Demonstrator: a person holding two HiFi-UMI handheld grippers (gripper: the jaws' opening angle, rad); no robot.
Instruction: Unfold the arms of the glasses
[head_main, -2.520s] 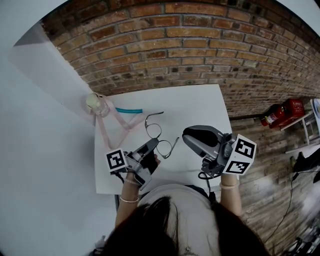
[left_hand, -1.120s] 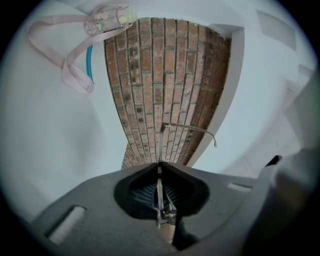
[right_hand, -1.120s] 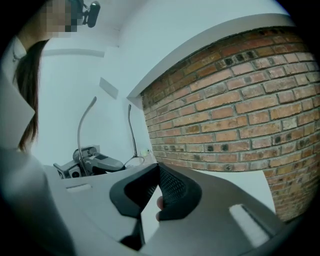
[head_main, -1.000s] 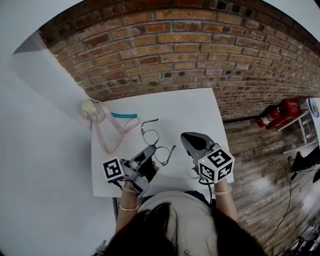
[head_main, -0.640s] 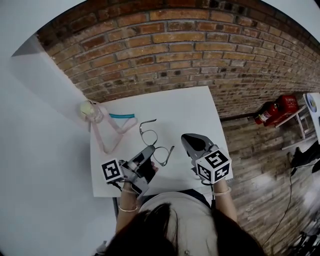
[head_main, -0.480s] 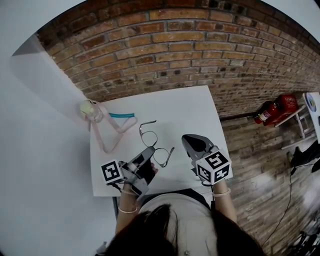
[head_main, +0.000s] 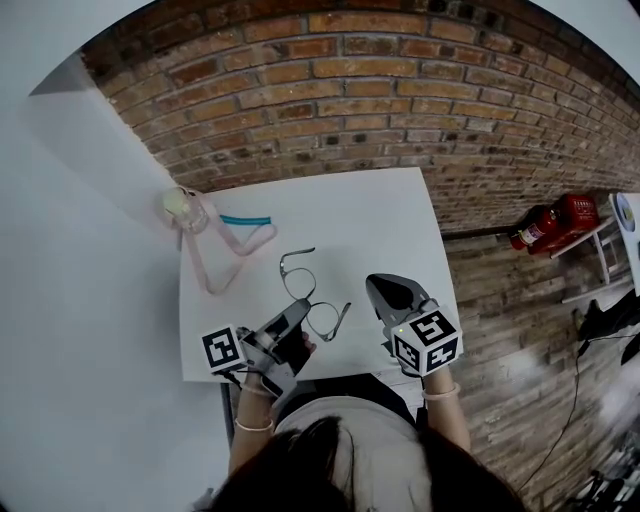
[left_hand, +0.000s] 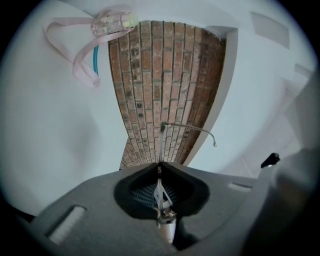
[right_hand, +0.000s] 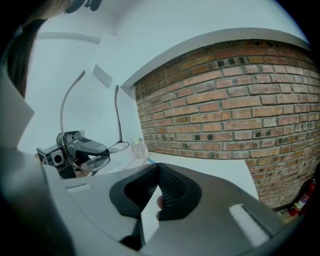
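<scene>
Thin wire-framed glasses (head_main: 305, 290) lie low over the white table (head_main: 370, 220), both arms swung out from the lenses. My left gripper (head_main: 299, 312) is shut on the frame near the lens closest to me. In the left gripper view the thin frame (left_hand: 159, 182) runs between the closed jaws (left_hand: 159, 169), and one arm (left_hand: 189, 129) curves off to the right. My right gripper (head_main: 380, 287) hovers to the right of the glasses, shut and holding nothing. From the right gripper view (right_hand: 158, 167) the glasses (right_hand: 100, 159) stand at the left, both arms pointing up, held by the left gripper (right_hand: 75, 146).
A small clear bottle (head_main: 186, 206) with a pink strap (head_main: 215, 260) and a teal strip (head_main: 246, 220) lies at the table's far left corner. A brick wall (head_main: 400, 90) rises behind the table. Red fire extinguishers (head_main: 552, 224) lie on the wooden floor to the right.
The right gripper has rolled its marker cube upward and pulled back a little toward the person. The left gripper keeps its hold on the glasses, barely shifted.
</scene>
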